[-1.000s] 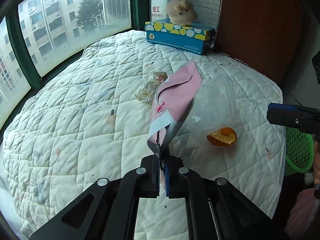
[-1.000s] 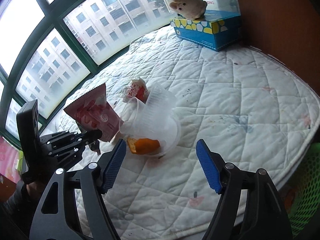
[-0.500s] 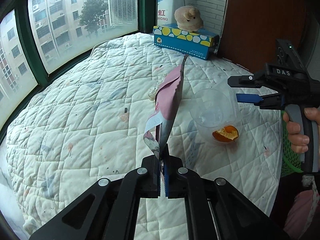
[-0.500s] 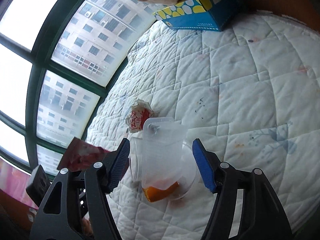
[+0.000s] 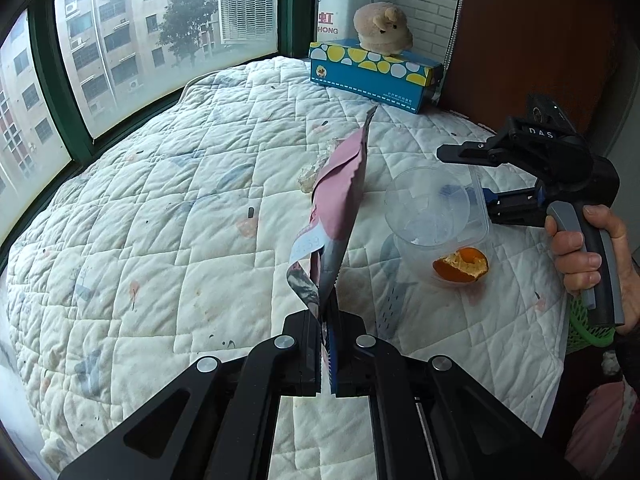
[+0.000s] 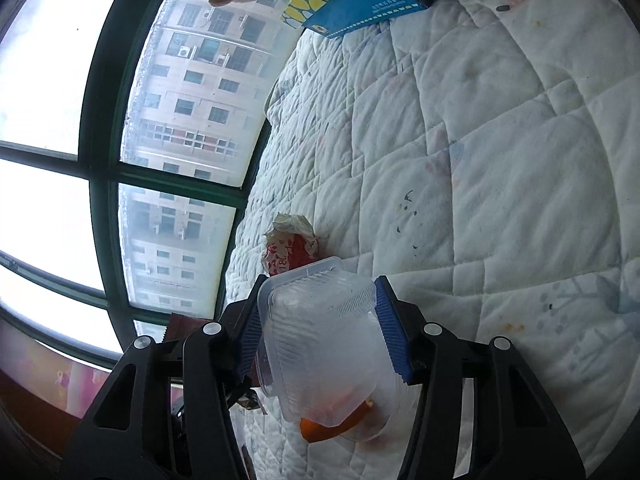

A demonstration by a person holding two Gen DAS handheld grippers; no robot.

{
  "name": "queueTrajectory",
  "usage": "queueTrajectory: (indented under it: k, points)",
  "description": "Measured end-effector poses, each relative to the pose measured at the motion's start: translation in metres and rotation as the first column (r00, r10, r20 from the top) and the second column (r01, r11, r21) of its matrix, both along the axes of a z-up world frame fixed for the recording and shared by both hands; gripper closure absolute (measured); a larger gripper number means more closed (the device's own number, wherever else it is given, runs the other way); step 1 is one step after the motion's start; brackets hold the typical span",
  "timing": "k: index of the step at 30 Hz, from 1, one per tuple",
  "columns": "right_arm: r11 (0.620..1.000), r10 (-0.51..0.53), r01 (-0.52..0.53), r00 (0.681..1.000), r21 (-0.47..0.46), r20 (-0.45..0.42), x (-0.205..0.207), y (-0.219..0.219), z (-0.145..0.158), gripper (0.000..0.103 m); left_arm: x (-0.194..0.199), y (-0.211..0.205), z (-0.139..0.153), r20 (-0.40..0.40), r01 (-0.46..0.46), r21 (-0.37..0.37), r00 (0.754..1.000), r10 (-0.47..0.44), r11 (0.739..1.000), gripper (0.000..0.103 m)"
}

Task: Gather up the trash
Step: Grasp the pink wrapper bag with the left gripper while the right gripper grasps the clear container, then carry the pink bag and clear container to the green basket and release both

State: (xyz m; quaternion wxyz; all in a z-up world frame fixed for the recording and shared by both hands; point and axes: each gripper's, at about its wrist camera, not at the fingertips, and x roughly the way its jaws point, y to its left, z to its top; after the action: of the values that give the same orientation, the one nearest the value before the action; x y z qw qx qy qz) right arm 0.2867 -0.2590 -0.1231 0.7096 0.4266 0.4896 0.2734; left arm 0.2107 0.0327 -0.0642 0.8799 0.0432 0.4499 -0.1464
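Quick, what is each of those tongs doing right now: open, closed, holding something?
Left tongs: closed on the pink foil snack wrapper.
Right tongs: closed around the clear plastic food container, pads touching both its sides.

Left wrist view: raised, facing tissue box (image 5: 376, 74) across quilt (image 5: 160, 208). Right wrist view: close, rolled sideways, same tissue box (image 6: 352, 4) at top. Shared: quilt, window.

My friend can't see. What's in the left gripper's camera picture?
The left gripper pinches a pink wrapper above a white quilt. To the right, the right gripper reaches around a clear plastic container beside an orange peel.
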Motion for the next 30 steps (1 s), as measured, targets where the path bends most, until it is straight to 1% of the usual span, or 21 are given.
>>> queueTrajectory:
  k: [3, 8, 13, 16, 23, 26, 30]
  points:
    - [1.000, -0.017, 0.017, 0.999, -0.014, 0.028, -0.004, -0.006, 0.007, 0.050, -0.001, -0.001, 0.002, 0.000, -0.003, 0.002, 1.000, 0.003, 1.000, 0.100]
    - [0.999, -0.044, 0.045, 0.996, -0.005, 0.073, -0.020, -0.021, 0.028, 0.050, -0.009, -0.003, 0.013, 0.016, 0.000, -0.005, 1.000, 0.000, 1.000, 0.100]
    - [0.997, -0.067, 0.071, 0.989, -0.032, 0.132, -0.047, -0.037, 0.053, 0.050, -0.025, -0.015, 0.033, 0.048, 0.037, -0.002, 0.998, -0.036, 0.999, 0.100]
    - [0.995, -0.086, 0.094, 0.984, -0.043, 0.159, -0.067, -0.050, 0.066, 0.050, -0.036, -0.028, 0.045, 0.057, 0.067, -0.018, 0.996, -0.066, 0.998, 0.100]
    - [0.977, -0.151, 0.179, 0.966, -0.120, 0.209, -0.115, -0.092, 0.088, 0.050, -0.060, -0.074, 0.067, 0.076, 0.164, -0.065, 0.984, -0.159, 0.984, 0.100]
    - [0.960, -0.199, 0.234, 0.956, -0.152, 0.217, -0.134, -0.115, 0.091, 0.050, -0.069, -0.102, 0.072, 0.085, 0.214, -0.075, 0.975, -0.207, 0.974, 0.100]
    - [0.926, -0.263, 0.310, 0.939, -0.215, 0.222, -0.160, -0.151, 0.090, 0.050, -0.078, -0.143, 0.076, 0.087, 0.287, -0.104, 0.956, -0.279, 0.952, 0.100]
